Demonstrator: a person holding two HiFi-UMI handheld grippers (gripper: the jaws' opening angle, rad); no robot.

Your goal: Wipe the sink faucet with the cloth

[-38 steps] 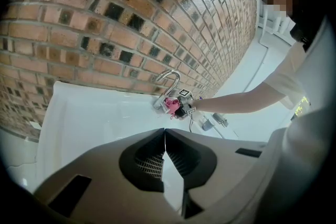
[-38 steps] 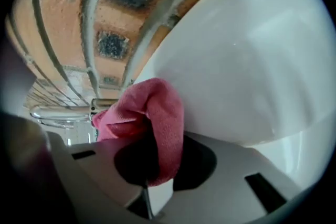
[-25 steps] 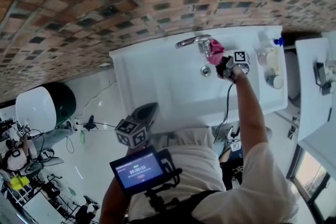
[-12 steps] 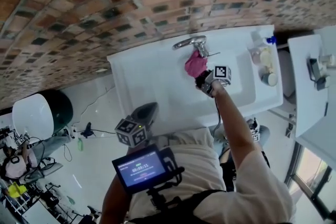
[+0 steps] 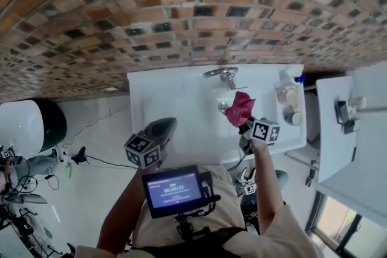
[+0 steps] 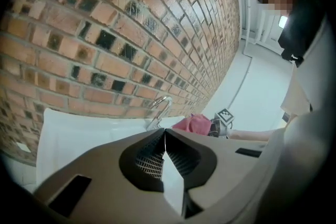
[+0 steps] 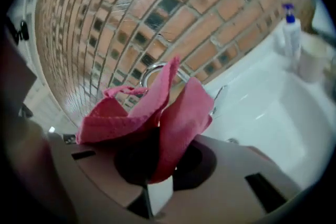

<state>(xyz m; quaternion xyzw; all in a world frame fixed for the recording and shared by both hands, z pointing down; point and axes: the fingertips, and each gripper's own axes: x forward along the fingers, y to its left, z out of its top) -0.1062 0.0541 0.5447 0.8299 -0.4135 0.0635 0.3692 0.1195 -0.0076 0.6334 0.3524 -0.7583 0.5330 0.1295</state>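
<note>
A chrome faucet (image 5: 221, 75) stands at the back of the white sink (image 5: 181, 99), against the brick wall. My right gripper (image 5: 244, 125) is shut on a pink cloth (image 5: 240, 109) and holds it above the basin, in front of the faucet and apart from it. In the right gripper view the cloth (image 7: 157, 107) bunches up out of the jaws and hides part of the faucet (image 7: 152, 72). My left gripper (image 5: 166, 127) hangs at the sink's front left, shut with nothing in it. From the left gripper view, the faucet (image 6: 160, 107) and the cloth (image 6: 193, 124) show beyond its closed jaws.
A pump bottle (image 5: 288, 78) and a cup (image 5: 294, 118) stand on the sink's right ledge. The brick wall (image 5: 181, 9) runs behind the sink. A white cabinet (image 5: 351, 130) stands to the right. A person in dark clothes (image 6: 302, 13) stands far off.
My right gripper has pulled the pink cloth off the faucet and lifted it back toward me over the basin. The left gripper has risen a little.
</note>
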